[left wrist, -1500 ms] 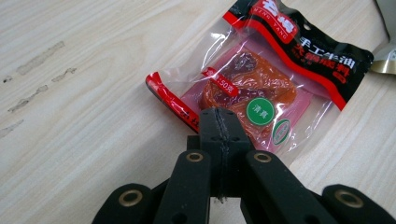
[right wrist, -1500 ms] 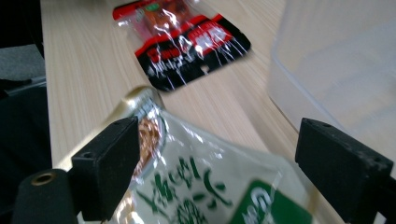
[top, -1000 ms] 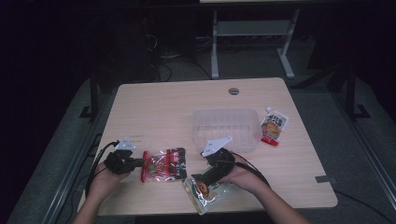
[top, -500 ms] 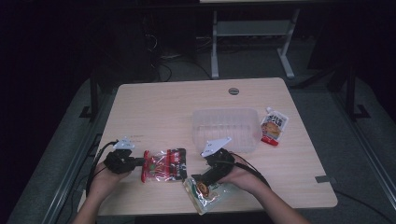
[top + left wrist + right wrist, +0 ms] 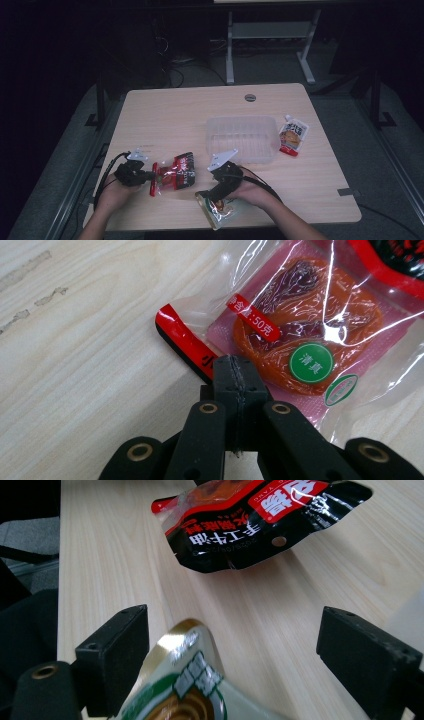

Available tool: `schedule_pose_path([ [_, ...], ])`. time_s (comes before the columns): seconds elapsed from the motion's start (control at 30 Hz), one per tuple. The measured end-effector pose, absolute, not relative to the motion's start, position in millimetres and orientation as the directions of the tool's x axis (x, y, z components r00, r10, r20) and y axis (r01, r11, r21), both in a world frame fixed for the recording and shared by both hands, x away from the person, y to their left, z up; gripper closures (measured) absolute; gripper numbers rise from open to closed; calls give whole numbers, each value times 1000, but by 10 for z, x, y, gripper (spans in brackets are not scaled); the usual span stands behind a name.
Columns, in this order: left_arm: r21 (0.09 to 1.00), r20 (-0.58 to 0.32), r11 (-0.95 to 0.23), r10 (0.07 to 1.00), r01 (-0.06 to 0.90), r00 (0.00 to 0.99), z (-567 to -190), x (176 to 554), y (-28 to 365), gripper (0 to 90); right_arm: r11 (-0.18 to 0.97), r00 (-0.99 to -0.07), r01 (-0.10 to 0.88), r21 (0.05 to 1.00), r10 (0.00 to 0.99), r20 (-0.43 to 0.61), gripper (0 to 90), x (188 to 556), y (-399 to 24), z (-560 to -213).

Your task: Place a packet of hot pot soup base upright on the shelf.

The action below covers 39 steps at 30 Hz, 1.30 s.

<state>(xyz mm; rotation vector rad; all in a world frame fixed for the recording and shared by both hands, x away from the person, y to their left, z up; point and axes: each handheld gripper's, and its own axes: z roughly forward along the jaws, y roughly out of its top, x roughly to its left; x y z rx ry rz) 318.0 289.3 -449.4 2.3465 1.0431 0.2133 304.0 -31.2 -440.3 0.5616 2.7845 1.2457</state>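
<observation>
Near the front left corner of the pale wooden worktop (image 5: pixel 175 115), the left gripper (image 5: pixel 145 176) lies low over the surface in the person's left hand (image 5: pixel 112 192). Its jaws are pressed together on the red-striped sealed edge of a red and black plastic snack packet (image 5: pixel 175 171), which has a clear window showing orange dried food (image 5: pixel 310 330) with a round green sticker (image 5: pixel 310 362). The packet's held edge sits just above the wood, and the rest stretches toward the middle of the front edge.

To its right, close to the front edge, a green and gold foil pouch (image 5: pixel 217 207) lies flat. The right gripper (image 5: pixel 214 194), in the person's right hand (image 5: pixel 255 192), hovers over that pouch with its jaws standing wide apart; in the right gripper view the pouch's gold-rimmed top (image 5: pixel 185 680) lies between them, touching the pad on the left of that view and well clear of the other.

Behind the right gripper, around the middle of the worktop, stands a clear rectangular plastic tub (image 5: pixel 242 139). Just beside its right wall, toward the right edge, lies a white and red spouted pouch (image 5: pixel 292 136).
</observation>
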Motion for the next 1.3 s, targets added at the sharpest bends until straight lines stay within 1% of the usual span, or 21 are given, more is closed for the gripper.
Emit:
schedule_pose_path([
  [0.1,548,-76,-546,722,633,688,-4494,3183,2895,898,606,-933,317,729,339,124,126,3062,-268,-4411],
  [0.23,547,-76,-546,722,634,687,-4494,3184,2893,898,579,-923,357,733,339,182,113,3104,-171,-4421],
  [0.37,548,-78,-541,726,638,683,-4494,3182,2887,898,566,-916,379,732,341,210,106,3164,-75,-4455],
  [0.43,547,-78,-542,726,638,683,-4494,3183,2886,898,544,-901,419,727,346,261,115,3222,-32,-4472],
  [0.73,548,-75,-543,725,636,684,-4493,3185,2886,898,505,-884,458,731,349,312,152,3352,107,-4449],
  [0.77,548,-79,-538,728,640,681,-4494,3182,2885,898,505,-886,456,733,339,317,196,3368,141,-4448],
  [0.83,548,-80,-538,728,640,680,-4494,3182,2887,898,502,-886,455,735,336,319,210,3372,157,-4450],
  [0.9,549,-81,-537,728,641,680,-4495,3182,2887,898,501,-891,445,742,328,313,284,3382,196,-4453],
  [0.93,548,-80,-538,728,640,681,-4494,3182,2886,898,493,-887,454,742,326,327,305,3378,209,-4445],
  [0.97,548,-80,-538,728,640,681,-4494,3182,2886,898,493,-887,454,742,326,327,305,3378,209,-4445],
  [1.0,548,-79,-539,728,640,681,-4495,3182,2886,898,491,-890,449,747,320,325,331,3386,213,-4442],
  [1.03,548,-79,-539,727,639,682,-4495,3181,2887,898,478,-887,454,752,320,333,396,3391,223,-4421],
  [1.1,549,-80,-539,727,639,682,-4495,3182,2888,898,472,-886,455,755,325,330,477,3408,229,-4402],
  [1.13,549,-80,-540,725,637,684,-4495,3186,2893,898,471,-885,456,755,330,329,510,3418,232,-4396],
  [1.17,549,-80,-540,725,637,684,-4495,3186,2893,898,471,-885,456,755,330,329,510,3418,232,-4396],
  [1.2,551,-81,-539,725,637,684,-4496,3187,2894,898,472,-886,454,756,329,326,564,3443,243,-4389],
  [1.23,551,-81,-539,725,637,684,-4496,3187,2894,898,472,-883,460,752,331,332,580,3449,250,-4385],
  [1.3,551,-82,-539,725,637,683,-4496,3188,2895,898,478,-885,457,750,330,329,642,3458,269,-4385],
])
